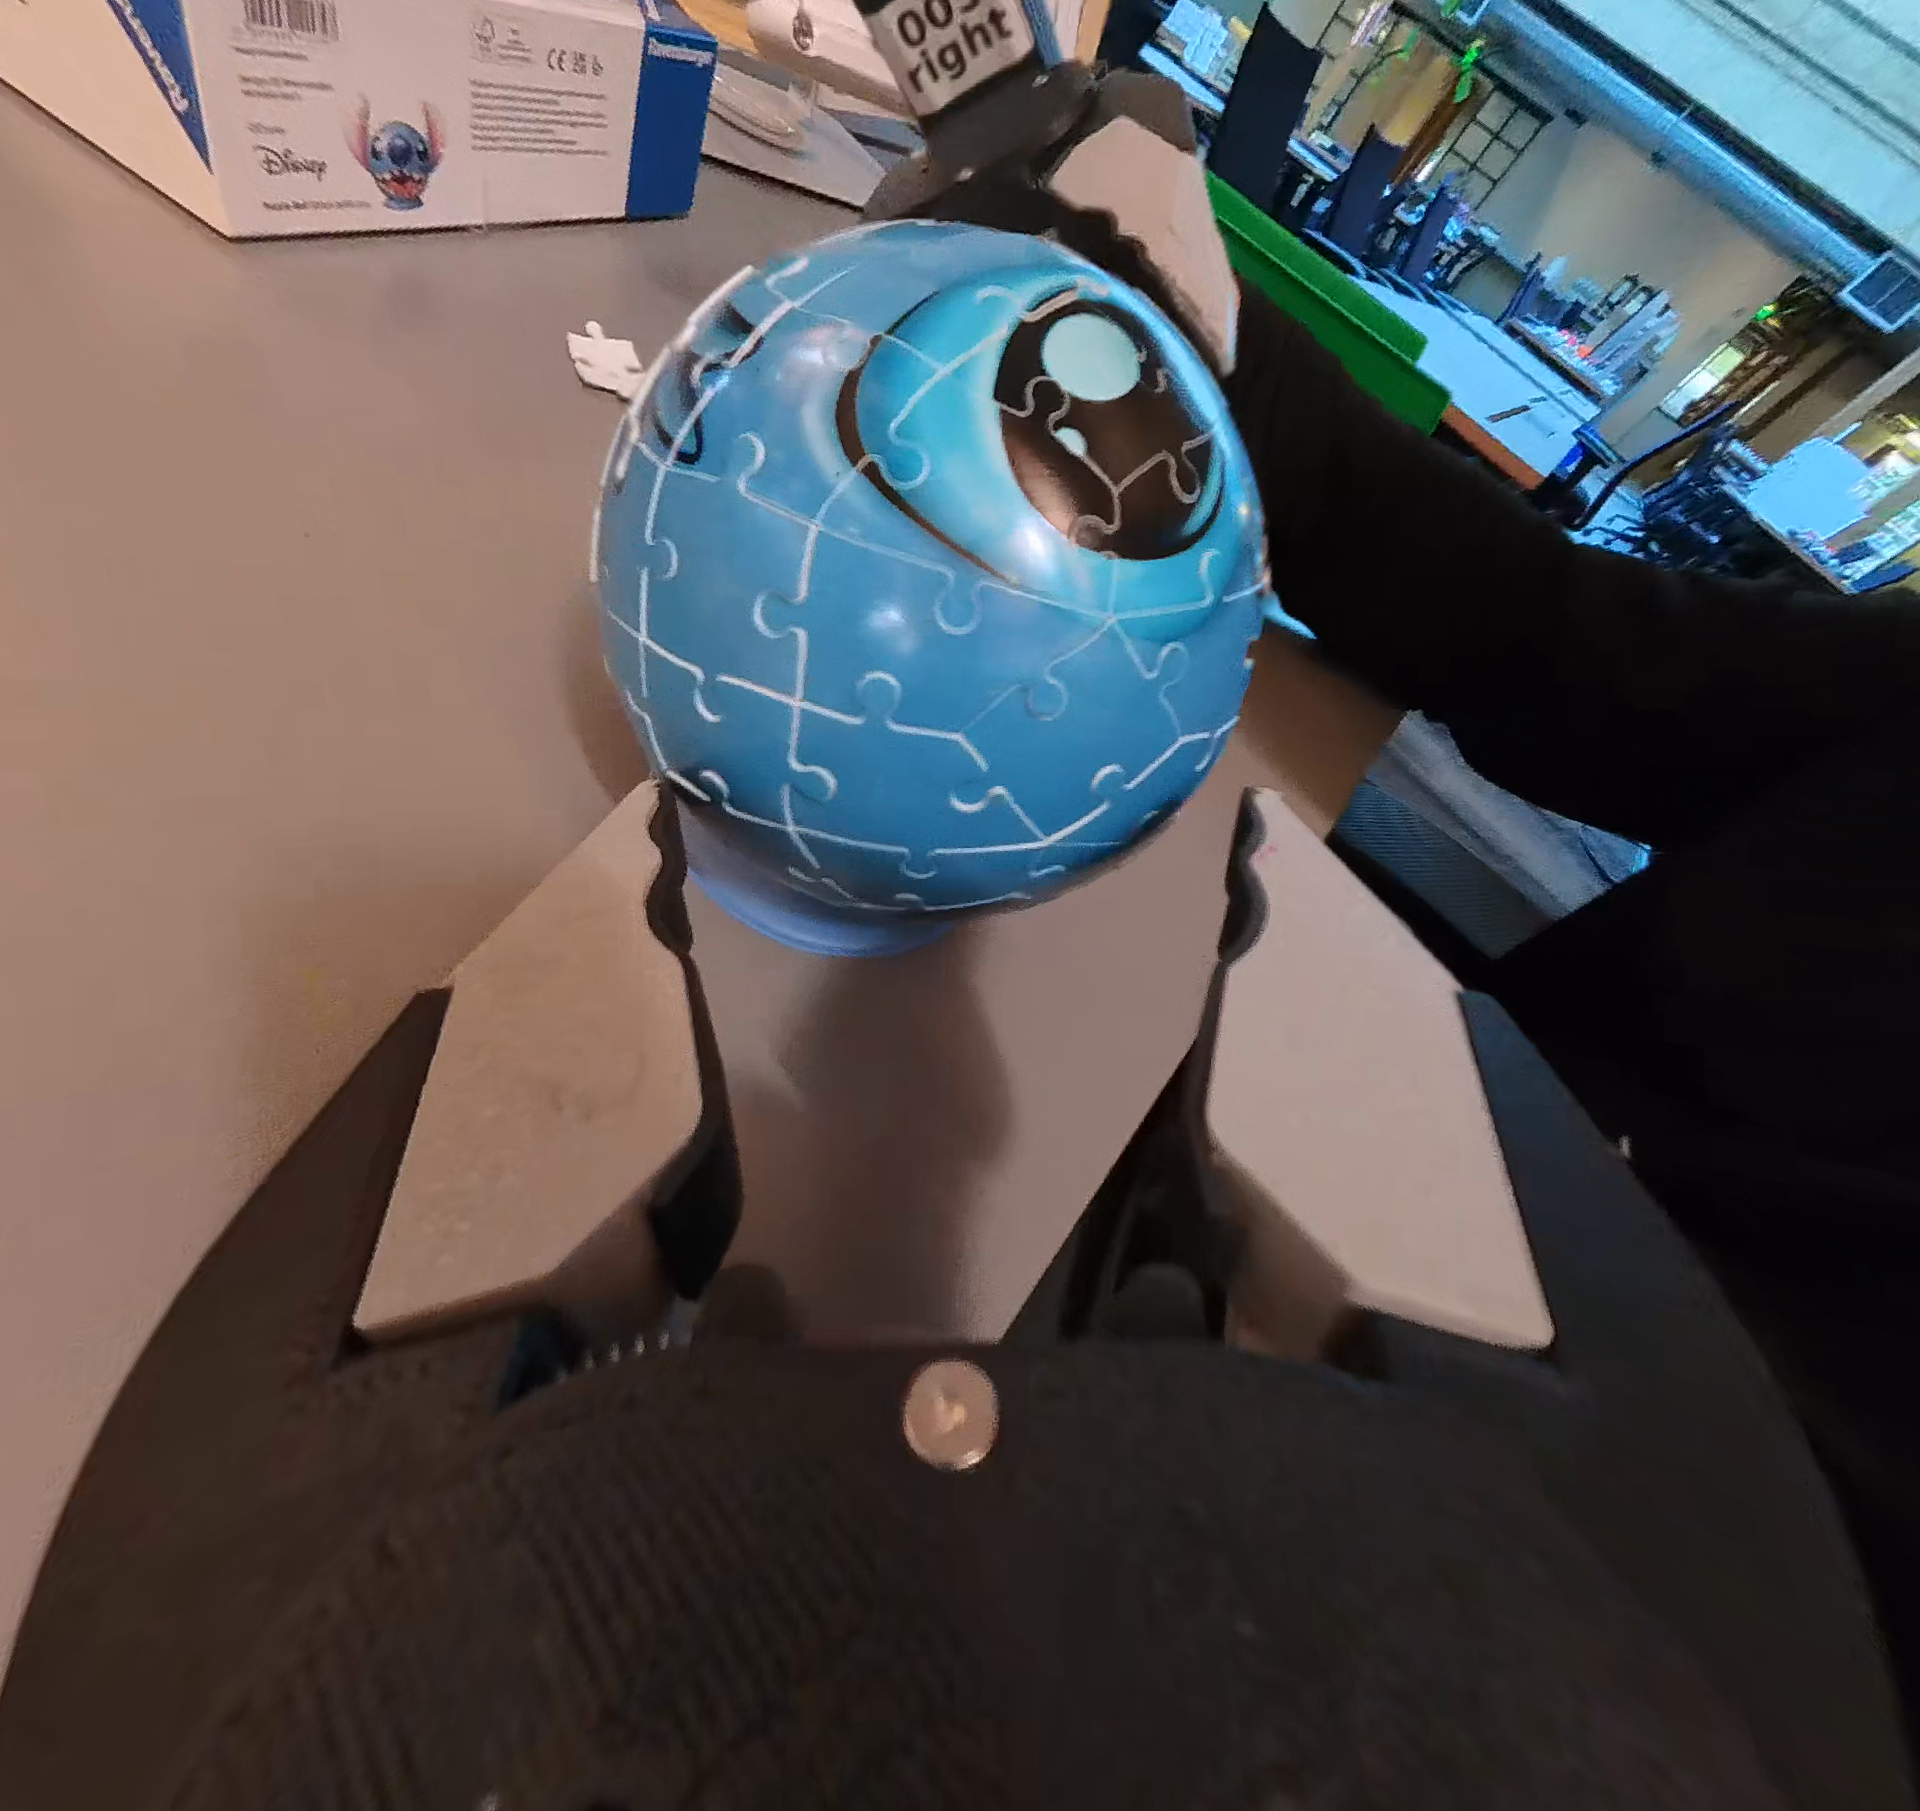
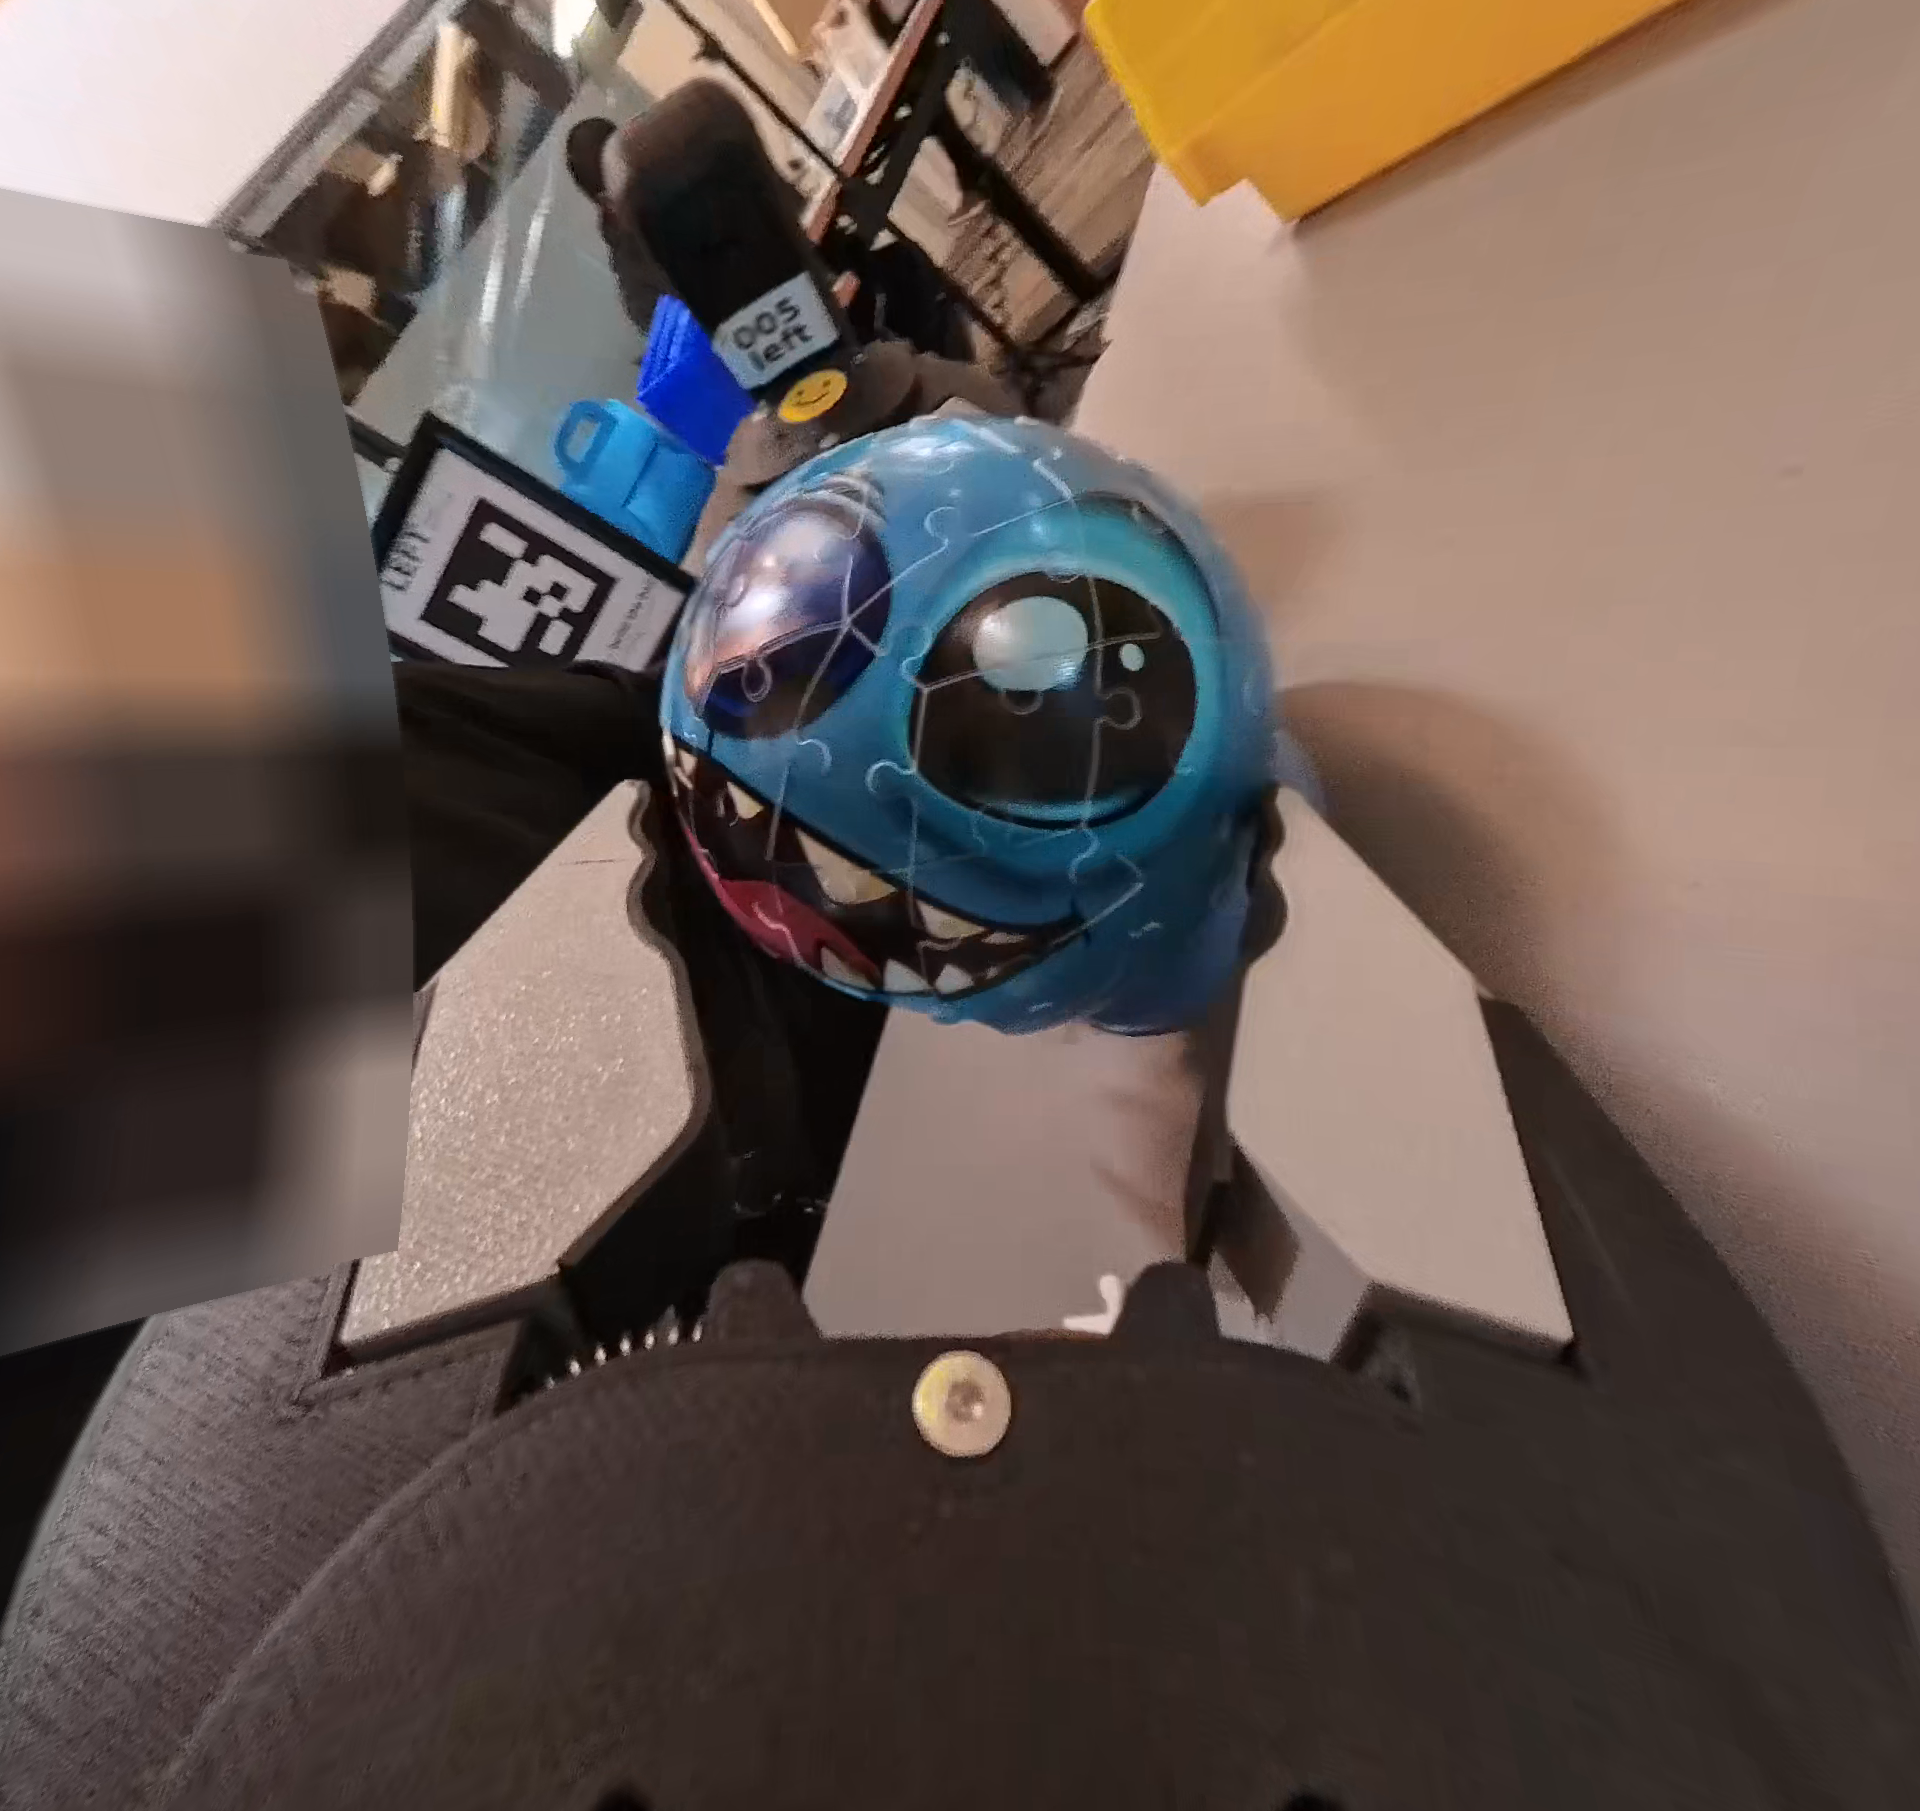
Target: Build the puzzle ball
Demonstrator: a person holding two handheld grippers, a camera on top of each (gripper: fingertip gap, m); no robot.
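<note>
The blue puzzle ball [image 1: 925, 639] is a near-whole sphere printed with a cartoon face, with a big black eye on its upper right. It sits on a blue ring base [image 1: 821, 925] above the grey table [image 1: 260, 618]. My left gripper [image 1: 956, 847] is closed against the ball's lower sides. The right gripper [image 1: 1039, 192] clasps its far top. In the right wrist view the ball [image 2: 966, 753] shows an eye, a nose and a toothy mouth. My right gripper [image 2: 956, 826] holds it between both fingers. The left gripper [image 2: 821, 400] shows behind it.
A puzzle box [image 1: 364, 99] lies at the far left of the table, with a loose white piece [image 1: 603, 359] near the ball. A green bin edge [image 1: 1320, 307] and a black sleeve [image 1: 1558, 722] are at right. A yellow bin [image 2: 1455, 47], blue bottle [image 2: 634, 473] and marker card [image 2: 520, 587] stand beyond. Left tips to right tips: about 8 centimetres.
</note>
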